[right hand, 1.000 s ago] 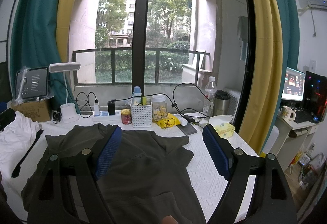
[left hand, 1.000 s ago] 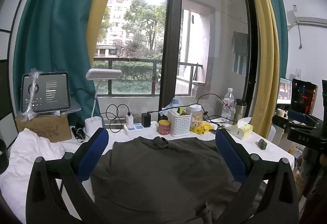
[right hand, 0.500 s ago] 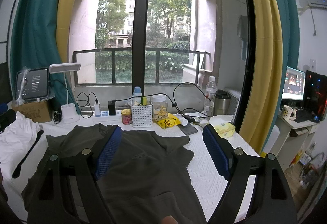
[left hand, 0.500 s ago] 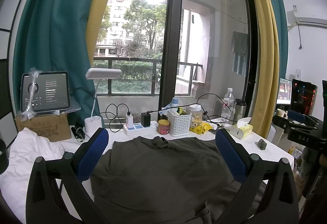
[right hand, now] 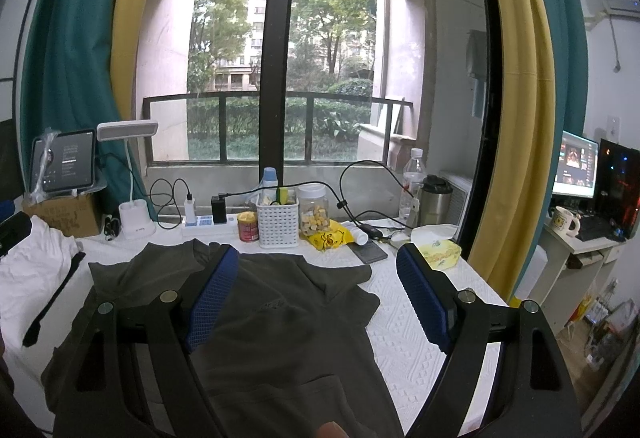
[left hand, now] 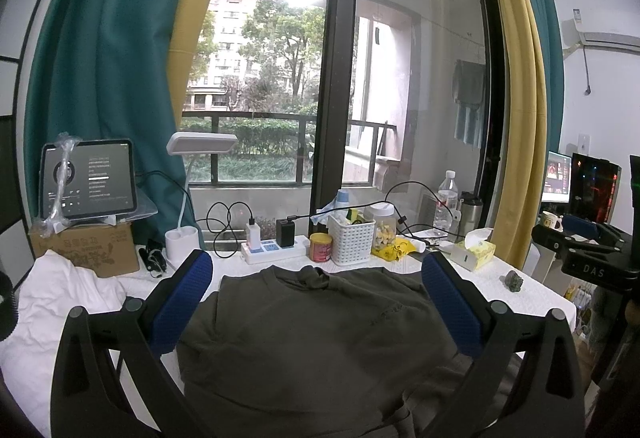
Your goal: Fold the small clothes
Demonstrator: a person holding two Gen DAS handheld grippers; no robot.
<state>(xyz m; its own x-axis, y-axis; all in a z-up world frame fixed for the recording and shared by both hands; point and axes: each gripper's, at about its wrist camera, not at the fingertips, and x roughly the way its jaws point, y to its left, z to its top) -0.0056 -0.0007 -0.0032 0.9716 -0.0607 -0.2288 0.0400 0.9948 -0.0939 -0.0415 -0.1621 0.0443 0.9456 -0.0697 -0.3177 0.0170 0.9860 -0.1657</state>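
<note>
A dark olive shirt (left hand: 320, 338) lies spread out on the tabletop (right hand: 416, 302), which is covered in a white textured cloth, with the collar end toward the window and the hem toward the camera. In the right wrist view one sleeve (right hand: 352, 282) is bunched and folded in on itself at the shirt's right side. The left gripper (left hand: 318, 294) hangs above the shirt with its blue-padded fingers (left hand: 182, 302) spread wide and nothing between them; the right gripper (right hand: 318, 290) is likewise held over the garment, its fingers (right hand: 424, 298) far apart and empty. Whether either set of fingers touches the fabric is hard to judge from these angles. A crumpled white cloth (left hand: 64, 290) sits at the left of the shirt, near a cardboard box (left hand: 84, 250) that carries a tablet (left hand: 88, 178). Along the window edge stand a white desk lamp (left hand: 200, 146), a power strip (left hand: 272, 250), a red tin (left hand: 321, 247), a white basket (left hand: 352, 240), a clear jar (right hand: 314, 204), a yellow packet (right hand: 330, 238) and a tissue box (left hand: 474, 250).
</note>
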